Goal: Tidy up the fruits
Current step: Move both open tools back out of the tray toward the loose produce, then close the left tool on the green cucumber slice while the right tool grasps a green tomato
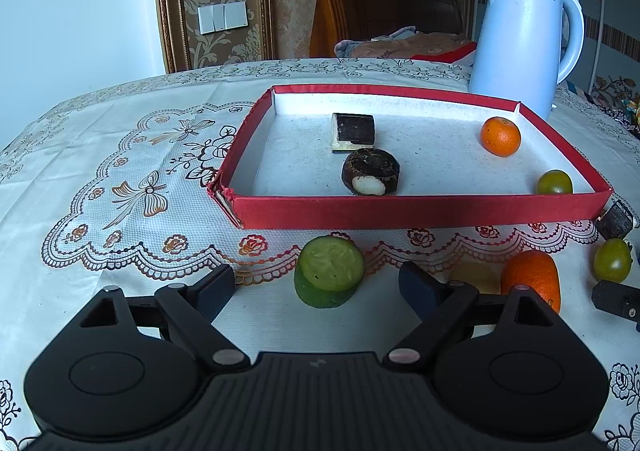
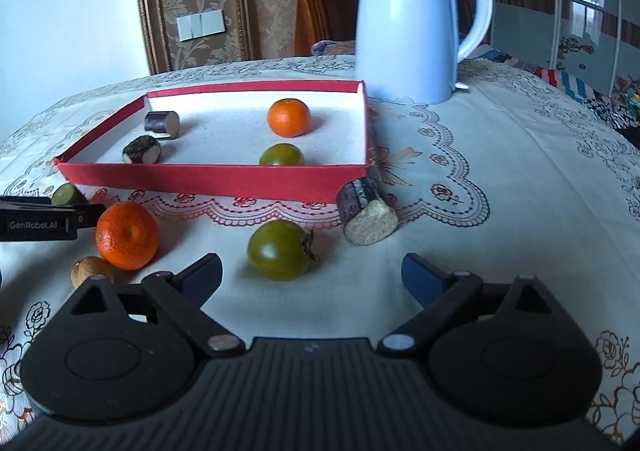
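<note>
Just ahead of the left gripper (image 1: 316, 287), jaws apart, empty: cucumber piece (image 1: 329, 277), likely next pick | ahead of the right gripper (image 2: 312, 275), jaws apart, empty: green tomato (image 2: 280, 250) | beyond both: red tray (image 1: 420, 209), the fruits' destination, holding four pieces

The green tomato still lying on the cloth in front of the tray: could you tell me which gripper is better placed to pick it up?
Right. The right gripper is open with the green tomato just ahead of its fingertips; the left gripper faces the cucumber piece.
</note>
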Motion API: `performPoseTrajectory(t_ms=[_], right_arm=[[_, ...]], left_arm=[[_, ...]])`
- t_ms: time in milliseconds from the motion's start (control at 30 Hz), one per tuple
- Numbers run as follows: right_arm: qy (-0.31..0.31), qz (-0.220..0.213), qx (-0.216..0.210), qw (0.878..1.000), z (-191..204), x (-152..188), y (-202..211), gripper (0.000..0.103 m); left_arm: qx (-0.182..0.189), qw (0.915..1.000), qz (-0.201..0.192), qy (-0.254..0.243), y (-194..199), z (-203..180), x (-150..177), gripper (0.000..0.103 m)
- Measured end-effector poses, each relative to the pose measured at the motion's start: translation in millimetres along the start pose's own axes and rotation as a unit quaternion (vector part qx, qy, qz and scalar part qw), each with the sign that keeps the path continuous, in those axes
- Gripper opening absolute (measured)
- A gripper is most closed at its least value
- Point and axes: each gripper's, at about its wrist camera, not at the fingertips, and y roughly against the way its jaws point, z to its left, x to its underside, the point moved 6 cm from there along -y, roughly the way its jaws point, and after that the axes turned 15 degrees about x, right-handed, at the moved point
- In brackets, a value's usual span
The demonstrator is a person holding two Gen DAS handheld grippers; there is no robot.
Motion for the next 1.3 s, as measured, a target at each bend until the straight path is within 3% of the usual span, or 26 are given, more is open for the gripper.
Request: performPoseTrajectory(t_ms=[200,433,567,1233,1300], right_arm=[[0.024,0.0,-0.024,0.999,11.0,-1.8,-0.4,0.078],[0.03,-0.001,-0.023,0.999,15.6,-8.3,-8.3,0.075],[0.03,-0.006,-0.014,0.999,15.3,-9.4,-8.8,0.063],[0.028,-0.004,-0.014,1.0,14.2,-8.7,-9.7,0.063],[0.023,0.001,-0.006,1.0,11.9,-8.6,-12.0,0.071]], left_arm=[[0.0,1.0,0.0,0.0,0.0,0.2,0.0,0.09],[0.0,1.0,0.0,0.0,0.0,0.0,0.0,0.09],[0.0,1.0,0.0,0.0,0.0,0.0,0.0,0.09],[0.0,1.0,0.0,0.0,0.0,-0.1,0.0,0.09],[0.0,1.0,0.0,0.0,-0.1,-0.1,-0.1,0.09]])
